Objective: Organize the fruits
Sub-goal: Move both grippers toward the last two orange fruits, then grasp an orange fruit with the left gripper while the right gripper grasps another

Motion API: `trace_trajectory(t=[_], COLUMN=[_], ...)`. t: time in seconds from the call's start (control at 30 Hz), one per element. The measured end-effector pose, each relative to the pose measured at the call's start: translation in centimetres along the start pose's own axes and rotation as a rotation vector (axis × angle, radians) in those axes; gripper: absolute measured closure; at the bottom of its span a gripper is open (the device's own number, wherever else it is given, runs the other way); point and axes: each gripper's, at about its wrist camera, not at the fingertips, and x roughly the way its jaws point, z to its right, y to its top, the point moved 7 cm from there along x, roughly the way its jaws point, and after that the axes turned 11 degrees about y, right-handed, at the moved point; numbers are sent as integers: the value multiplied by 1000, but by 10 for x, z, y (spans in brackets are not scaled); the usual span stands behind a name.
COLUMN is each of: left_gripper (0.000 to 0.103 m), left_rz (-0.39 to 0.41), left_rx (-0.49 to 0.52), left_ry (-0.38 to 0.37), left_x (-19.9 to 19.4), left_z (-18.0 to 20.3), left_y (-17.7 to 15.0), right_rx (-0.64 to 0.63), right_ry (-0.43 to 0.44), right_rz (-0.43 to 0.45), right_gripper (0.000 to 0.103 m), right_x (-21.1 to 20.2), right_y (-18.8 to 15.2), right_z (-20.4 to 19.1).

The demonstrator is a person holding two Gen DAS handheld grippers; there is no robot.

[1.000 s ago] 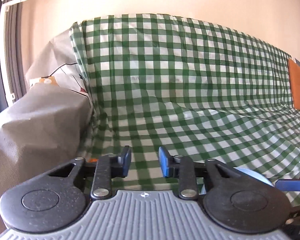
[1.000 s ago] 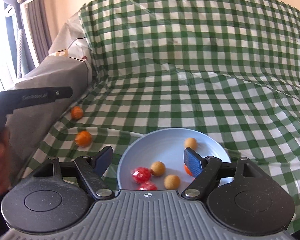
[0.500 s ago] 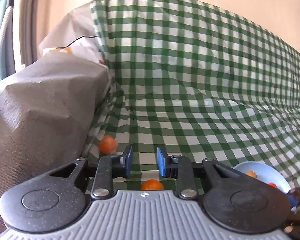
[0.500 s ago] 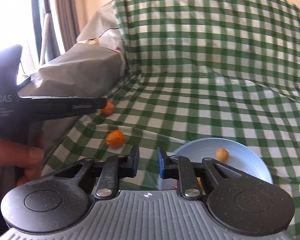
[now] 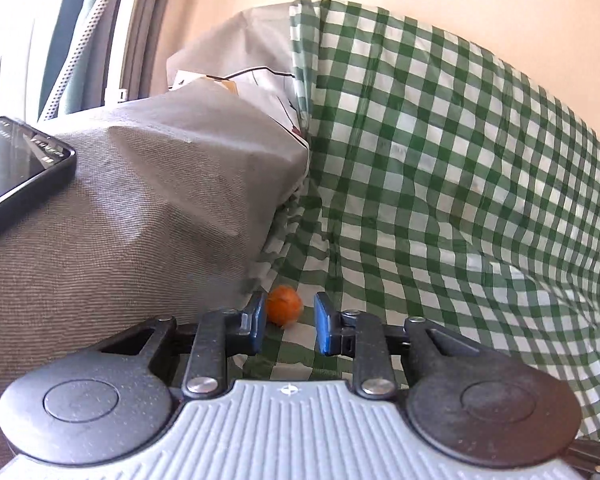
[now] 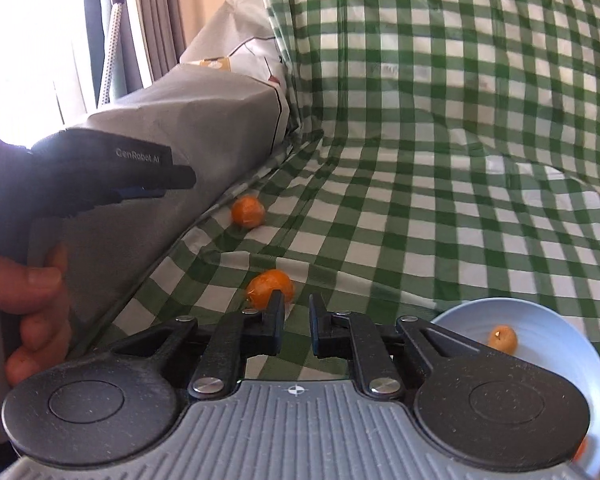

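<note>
1. Two oranges loose on the cloth (image 6: 420, 220): far orange (image 6: 247, 211) tight against the armrest (image 6: 180, 112) at far left, near orange (image 6: 266, 282) just beyond the fingertips of the right gripper (image 6: 296, 312). Bowl (image 6: 480, 312) at near right, with one small fruit (image 6: 502, 338) showing inside.
2. Step in hand, as judged: fetching the loose oranges for the bowl, one gripper to each.
3. Aimed at the far orange but short of it: left gripper (image 5: 288, 320), fingers drawn nearly together, grasping nothing.
4. On the right gripper: fingers clenched after just closing, nothing between them.
5. Next move: spread each pair wider than its orange, ease forward and down to straddle it, then pinch gently, since round fruit rolls.
6. Against a second ago: right fingers then wide over the bowl, now swung left; left view then only cloth, now framing the far orange.
</note>
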Motion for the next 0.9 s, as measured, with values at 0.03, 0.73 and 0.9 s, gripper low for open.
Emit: trace_trajectory(t=[0.03, 0.73, 0.9], left_gripper=[75, 74, 71], left_rz=[1, -62, -72], left_rx=[8, 106, 134], left_ry=[1, 14, 34], left_x=[2, 55, 75], left_z=[2, 23, 28], left_y=[1, -12, -14], right_rx=[-1, 71, 119], right_ry=[0, 59, -27], right_rz=[0, -74, -33], right_gripper=[87, 62, 62], right_x=[5, 85, 77], right_y=[0, -8, -4], right_z=[-1, 15, 28])
